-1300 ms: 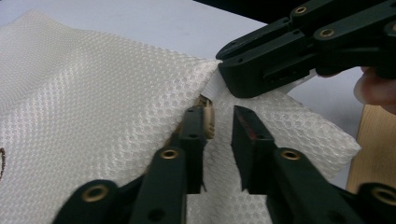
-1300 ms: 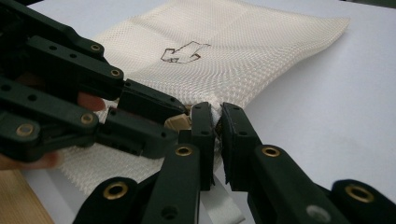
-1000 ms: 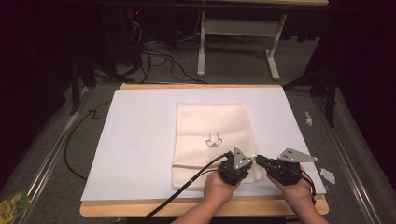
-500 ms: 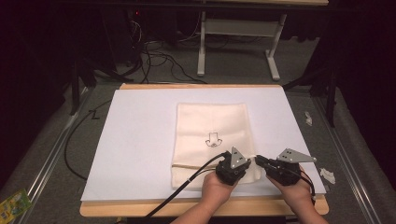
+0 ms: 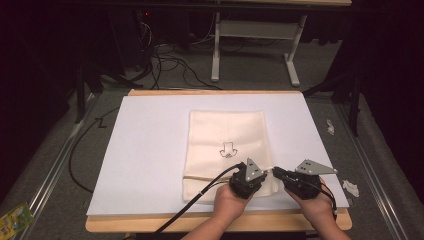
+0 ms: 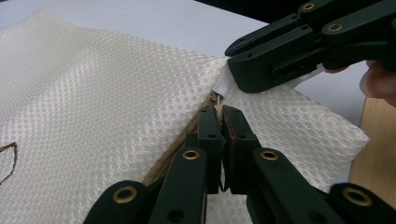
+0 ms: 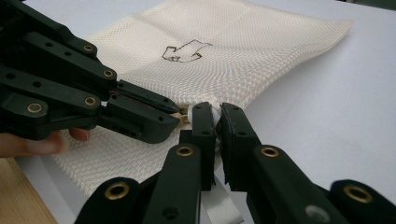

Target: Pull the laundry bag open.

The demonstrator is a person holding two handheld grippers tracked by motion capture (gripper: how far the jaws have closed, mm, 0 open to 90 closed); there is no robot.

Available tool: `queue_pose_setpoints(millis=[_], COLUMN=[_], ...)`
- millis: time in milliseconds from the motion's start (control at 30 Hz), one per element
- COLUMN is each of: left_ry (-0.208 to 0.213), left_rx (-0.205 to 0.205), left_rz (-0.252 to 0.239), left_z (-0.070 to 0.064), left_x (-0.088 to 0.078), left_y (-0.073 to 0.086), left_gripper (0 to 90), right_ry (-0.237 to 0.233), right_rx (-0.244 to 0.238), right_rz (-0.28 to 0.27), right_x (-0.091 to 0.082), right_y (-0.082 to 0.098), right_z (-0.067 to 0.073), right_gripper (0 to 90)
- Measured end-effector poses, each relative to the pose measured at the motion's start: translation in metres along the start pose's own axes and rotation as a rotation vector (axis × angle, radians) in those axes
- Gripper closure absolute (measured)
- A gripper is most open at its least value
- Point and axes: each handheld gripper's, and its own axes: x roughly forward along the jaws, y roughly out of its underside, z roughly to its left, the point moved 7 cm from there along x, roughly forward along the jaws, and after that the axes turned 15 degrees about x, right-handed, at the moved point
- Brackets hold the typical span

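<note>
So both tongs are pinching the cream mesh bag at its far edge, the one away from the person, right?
Not quite. Both tongs, left and right, do pinch the cream mesh bag, but at its near right corner, the end closest to the person, where a white tab sticks out. The high view shows the place; both gripper views show the shut jaws.

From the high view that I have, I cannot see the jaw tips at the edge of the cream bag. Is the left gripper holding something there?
Observer: Yes. In the left gripper view the left gripper is shut on a small tan zipper pull at the bag's seam.
Operator: And the right one?
Observer: The right gripper is shut on a white tab at the bag's corner.
Operator: What fabric is the bag?
Observer: Close up, the cream bag is a fine mesh with small round holes.
</note>
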Motion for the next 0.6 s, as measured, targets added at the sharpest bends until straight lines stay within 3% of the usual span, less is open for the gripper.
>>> queue_pose_setpoints(millis=[267,600], left_ry=[0.004,0.036], left_rx=[-0.002,-0.035], left_rz=[0.001,0.001], left_z=[0.0011,0.0037], left_x=[-0.0009,-0.002], left_y=[0.0004,0.0022], left_gripper=[87.8,87.9], right_ry=[0.004,0.012], right_rx=[0.001,-0.017], right_rz=[0.0,0.007], right_x=[0.0,0.0009], right_y=[-0.0006,-0.0008], right_z=[0.0011,0.0023], right_gripper=[86.6,86.8])
